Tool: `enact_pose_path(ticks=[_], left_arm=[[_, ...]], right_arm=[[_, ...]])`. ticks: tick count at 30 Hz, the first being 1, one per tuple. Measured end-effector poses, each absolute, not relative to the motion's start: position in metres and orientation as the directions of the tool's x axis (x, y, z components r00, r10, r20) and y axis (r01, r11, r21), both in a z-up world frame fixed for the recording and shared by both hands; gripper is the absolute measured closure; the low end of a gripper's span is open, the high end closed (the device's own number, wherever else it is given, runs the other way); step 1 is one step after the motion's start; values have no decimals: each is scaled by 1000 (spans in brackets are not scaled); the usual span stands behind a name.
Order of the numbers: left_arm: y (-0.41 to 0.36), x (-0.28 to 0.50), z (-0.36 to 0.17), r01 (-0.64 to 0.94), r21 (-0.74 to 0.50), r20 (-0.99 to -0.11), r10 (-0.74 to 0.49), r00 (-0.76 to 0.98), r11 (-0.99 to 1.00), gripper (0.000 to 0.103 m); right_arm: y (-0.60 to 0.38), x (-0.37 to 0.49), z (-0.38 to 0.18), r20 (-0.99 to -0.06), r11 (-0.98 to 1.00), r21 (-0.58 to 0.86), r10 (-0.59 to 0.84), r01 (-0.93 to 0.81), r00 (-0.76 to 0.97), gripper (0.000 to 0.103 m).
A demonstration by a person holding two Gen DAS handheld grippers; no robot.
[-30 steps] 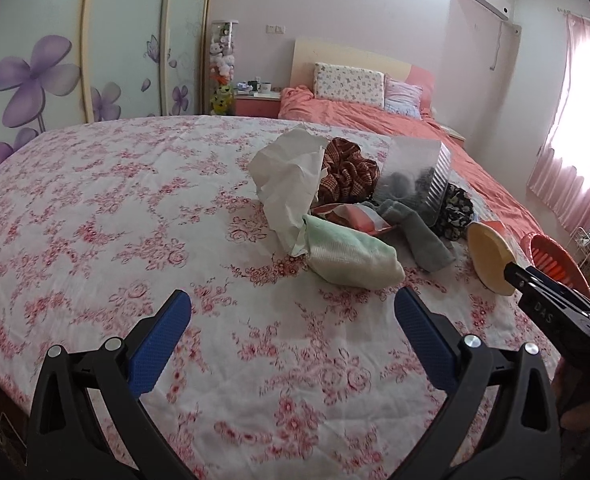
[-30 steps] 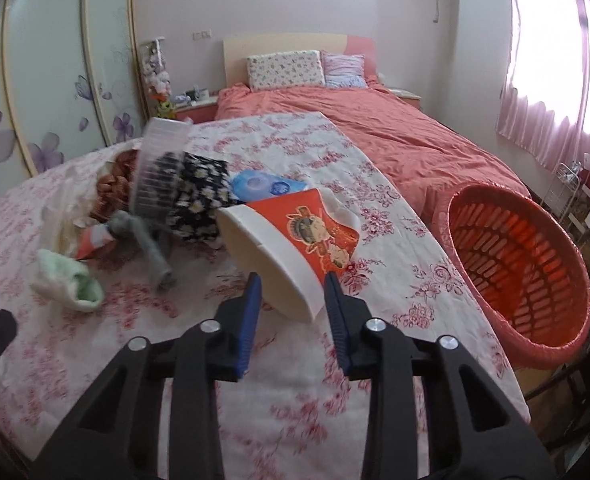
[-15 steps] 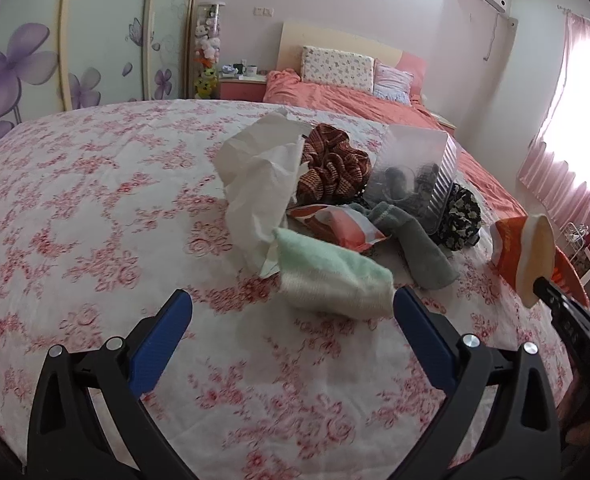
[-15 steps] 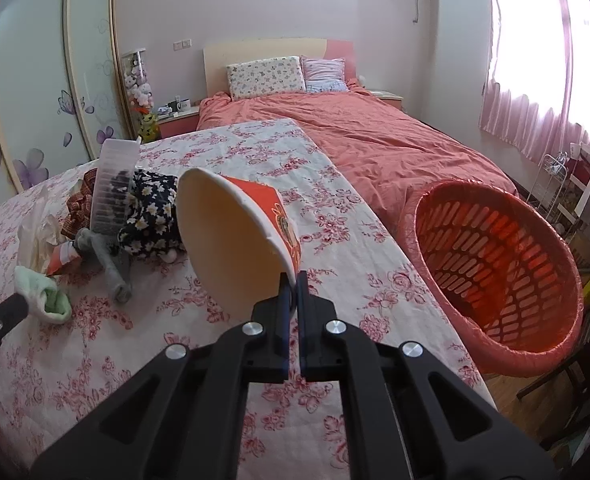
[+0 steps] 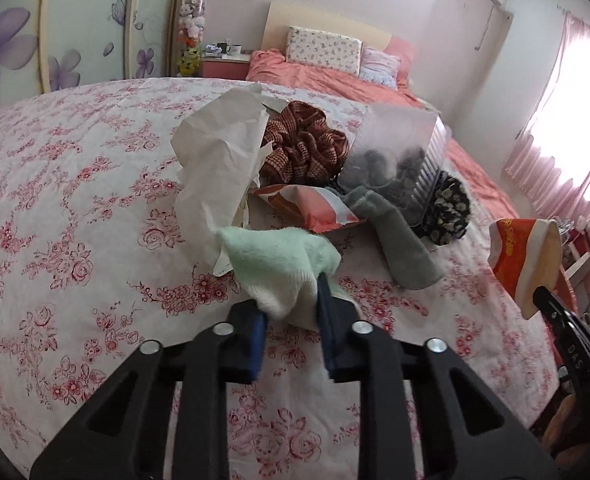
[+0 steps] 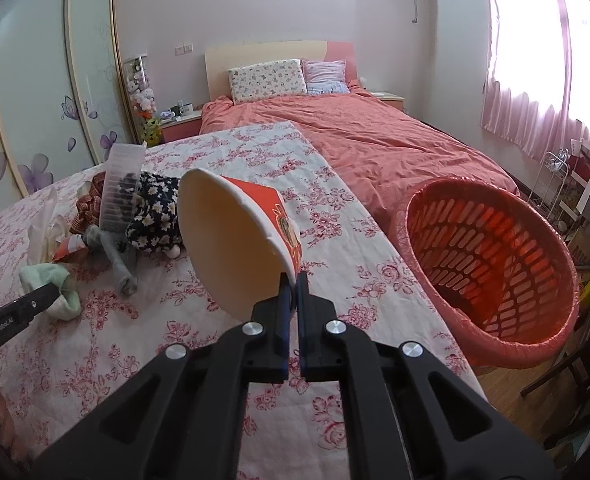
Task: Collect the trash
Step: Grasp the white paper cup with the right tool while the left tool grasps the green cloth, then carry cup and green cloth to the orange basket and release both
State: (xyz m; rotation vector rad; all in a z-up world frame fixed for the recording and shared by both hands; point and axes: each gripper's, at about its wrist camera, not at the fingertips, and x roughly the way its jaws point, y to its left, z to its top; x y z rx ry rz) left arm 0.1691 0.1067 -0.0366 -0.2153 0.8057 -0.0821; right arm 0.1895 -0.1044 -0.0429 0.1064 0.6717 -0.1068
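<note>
The right gripper (image 6: 291,286) is pinching the paper bowl (image 6: 235,240) by its rim, beside the red basket (image 6: 491,268), ready for dropping. The left gripper (image 5: 291,312), jaws just closing, is clamping the green sock (image 5: 279,264).

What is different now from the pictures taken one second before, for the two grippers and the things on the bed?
The left gripper came forward to the pale green sock and its jaws have just been closing on it. The right gripper shut on the rim of the red paper bowl and lifted it off the bed. The white paper, grey sock and orange basket stayed in place.
</note>
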Motion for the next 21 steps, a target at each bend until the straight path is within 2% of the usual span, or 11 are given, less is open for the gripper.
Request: enact_pose_path(ticks=[7, 21], left_arm=[[108, 151, -18, 21, -236, -671, -179, 720, 972, 89], [51, 134, 28, 215, -257, -583, -329, 743, 942, 89]], right_arm=[[-110, 176, -29, -600, 988, 81, -58, 133, 798, 99], [-151, 150, -8, -555, 973, 114, -104, 199, 825, 99]])
